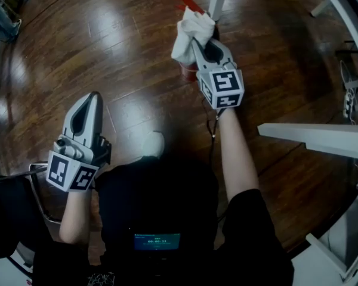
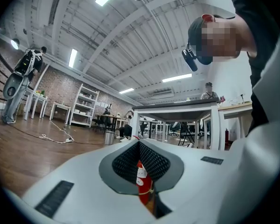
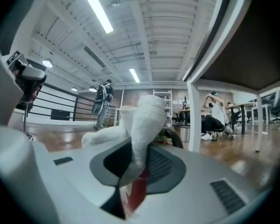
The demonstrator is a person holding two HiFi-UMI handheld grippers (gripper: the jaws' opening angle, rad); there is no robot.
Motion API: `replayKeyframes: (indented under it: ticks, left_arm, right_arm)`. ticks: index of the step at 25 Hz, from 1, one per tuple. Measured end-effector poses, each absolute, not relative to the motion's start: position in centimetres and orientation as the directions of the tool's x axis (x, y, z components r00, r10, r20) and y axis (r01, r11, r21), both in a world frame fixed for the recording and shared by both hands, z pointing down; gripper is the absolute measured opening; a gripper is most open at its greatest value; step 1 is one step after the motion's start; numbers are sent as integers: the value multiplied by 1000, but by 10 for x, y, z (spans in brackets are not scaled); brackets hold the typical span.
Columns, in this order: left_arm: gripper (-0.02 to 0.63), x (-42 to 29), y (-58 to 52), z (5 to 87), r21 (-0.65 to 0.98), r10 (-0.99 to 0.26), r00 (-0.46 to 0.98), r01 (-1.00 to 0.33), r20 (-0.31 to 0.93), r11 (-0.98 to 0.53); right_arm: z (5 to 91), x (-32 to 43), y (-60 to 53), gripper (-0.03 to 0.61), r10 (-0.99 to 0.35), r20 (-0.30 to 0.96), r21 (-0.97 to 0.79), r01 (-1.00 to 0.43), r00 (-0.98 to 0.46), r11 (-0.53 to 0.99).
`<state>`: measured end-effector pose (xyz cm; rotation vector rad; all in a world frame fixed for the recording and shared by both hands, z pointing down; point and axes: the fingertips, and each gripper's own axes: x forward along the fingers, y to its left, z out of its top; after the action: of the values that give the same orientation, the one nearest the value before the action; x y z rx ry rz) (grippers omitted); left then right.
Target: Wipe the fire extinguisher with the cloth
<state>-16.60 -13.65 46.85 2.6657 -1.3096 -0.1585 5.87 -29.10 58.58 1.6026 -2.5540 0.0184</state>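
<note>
Fire extinguisher (image 1: 190, 72): red, upright on wood floor (image 1: 107, 52) at 12 o'clock, beneath right gripper (image 1: 195, 40), which pinches white cloth (image 1: 190, 27). Left gripper (image 1: 95, 97): jaws pressed together, empty, 8 o'clock. Risk: a hard swipe may topple the unbraced cylinder.

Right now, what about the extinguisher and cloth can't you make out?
1. Fire extinguisher body: head view, mostly covered by the cloth and right gripper; only red bits show.
2. Cloth-to-extinguisher contact: right gripper view, the cloth fills the jaws and the extinguisher is a blurred red strip.
3. Label print: left gripper view, too small to read, seen through a narrow gap between the jaws.
</note>
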Motion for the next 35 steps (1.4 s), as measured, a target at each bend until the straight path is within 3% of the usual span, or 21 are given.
replayKeyframes:
  ticks: [5,8,13,16,19,26,35]
  left_arm:
    - [3,-162,-138,468,194,-791,612,-774,-16,-603]
    - [3,-161,-139,470,196,-791,612,-774,-16,-603]
    - [3,-167,-138,471,195,-797,604,-780,-14,-594]
    - [3,-173,-137,471,191,-803,596,-787,-13,-587]
    - [3,-178,-135,473,186,-808,590,-793,-4,-580]
    - [2,-182,-134,477,195,-806,592,-790,-4,-581]
    - [2,-178,-131,469,200,-797,603,-778,-28,-596]
  right_arm:
    - [605,43,-280,99,-896,146,204,-873,-420,442]
    - [635,33,-278,96,-887,254,296,-842,-387,452]
    - [758,54,-274,95,-801,501,-3,-926,-328,378]
    - [805,69,-272,95,-759,573,-187,-951,-309,246]
    - [820,79,-270,95,-744,603,-251,-954,-288,166]
    - [781,123,-262,94,-834,511,-252,-964,-210,88]
    - [658,133,-268,94,-939,267,-206,-965,-217,164]
